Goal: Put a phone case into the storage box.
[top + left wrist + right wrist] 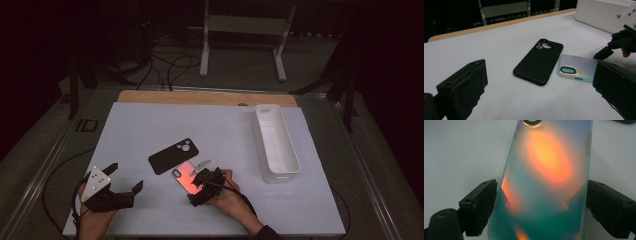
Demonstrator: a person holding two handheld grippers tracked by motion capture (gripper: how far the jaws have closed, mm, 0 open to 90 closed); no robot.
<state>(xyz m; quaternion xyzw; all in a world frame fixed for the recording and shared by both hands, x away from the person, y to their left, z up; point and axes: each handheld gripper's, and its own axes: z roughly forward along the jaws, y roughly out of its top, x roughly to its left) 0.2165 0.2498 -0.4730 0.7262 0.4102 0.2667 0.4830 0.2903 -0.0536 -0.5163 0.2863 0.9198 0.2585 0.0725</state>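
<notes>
Lying flat, iridescent phone case (544,182), camera end away from right tongs (541,207)

Iridescent phone case (546,182): smooth, semi-translucent plastic with a glossy, frosted sheen shifting from orange to teal; black phone case (539,61): matt, soft-looking plastic or rubber with an even, unreflective face. Table (150,125): covered by a smooth, matt white sheet, with a strip of bare light wood (200,97) along its far edge; white bin (287,165): smooth plastic with a slight satin finish. Pads (477,207) of the right gripper (544,212): dull black, rubbery, slightly rough at the edges.
</notes>
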